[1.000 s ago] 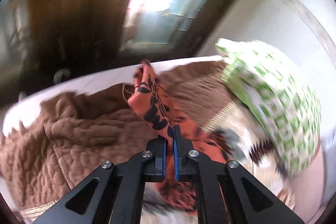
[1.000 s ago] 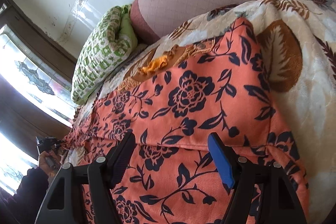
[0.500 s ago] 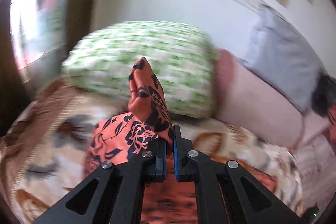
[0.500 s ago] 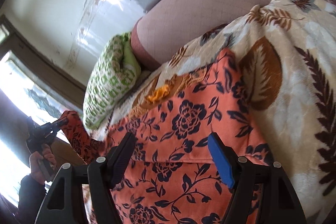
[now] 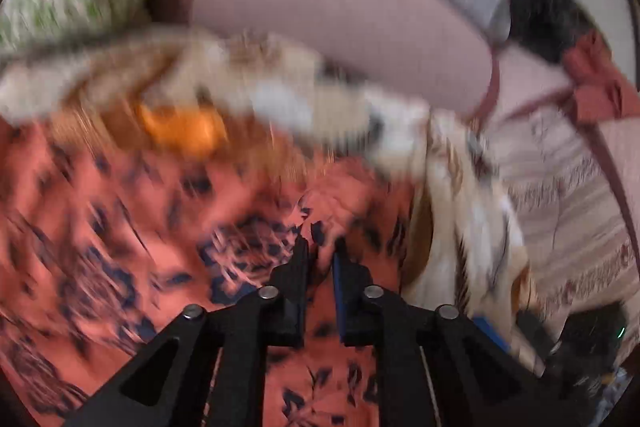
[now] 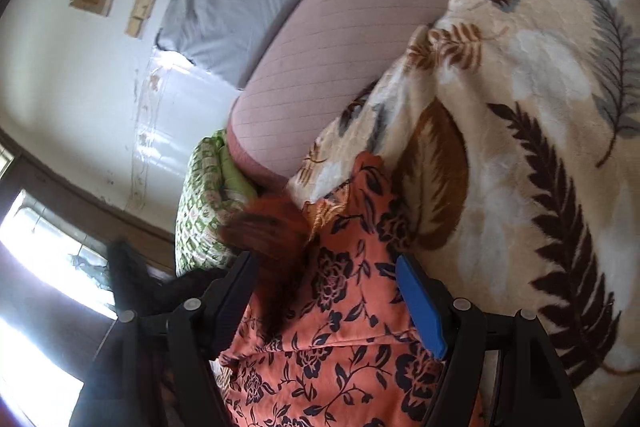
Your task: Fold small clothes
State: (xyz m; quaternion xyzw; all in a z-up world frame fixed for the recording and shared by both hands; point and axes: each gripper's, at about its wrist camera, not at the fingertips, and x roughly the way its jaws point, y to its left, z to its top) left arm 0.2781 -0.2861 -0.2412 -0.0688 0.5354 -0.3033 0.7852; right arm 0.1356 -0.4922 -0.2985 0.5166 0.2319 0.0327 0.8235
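Cloth (image 6: 344, 311): orange floral, lying on leaf blanket (image 6: 532, 163) on the bed. Left gripper (image 5: 320, 251): jaws narrow, pinching a cloth corner. Right gripper (image 6: 324, 295): jaws wide, holding nothing. Risk: corner slipping free, leaving the fold crooked.

Motion blur smeared the orange, dark-flowered cloth (image 5: 120, 211) and leaf-patterned cream blanket (image 5: 280, 99) in the left wrist view, hiding their detail.

A leaf-patterned blanket (image 6: 520, 155) covers the bed (image 6: 360, 27); the orange floral garment (image 6: 344, 339) lies on it, a green pillow (image 6: 200, 211) beside.
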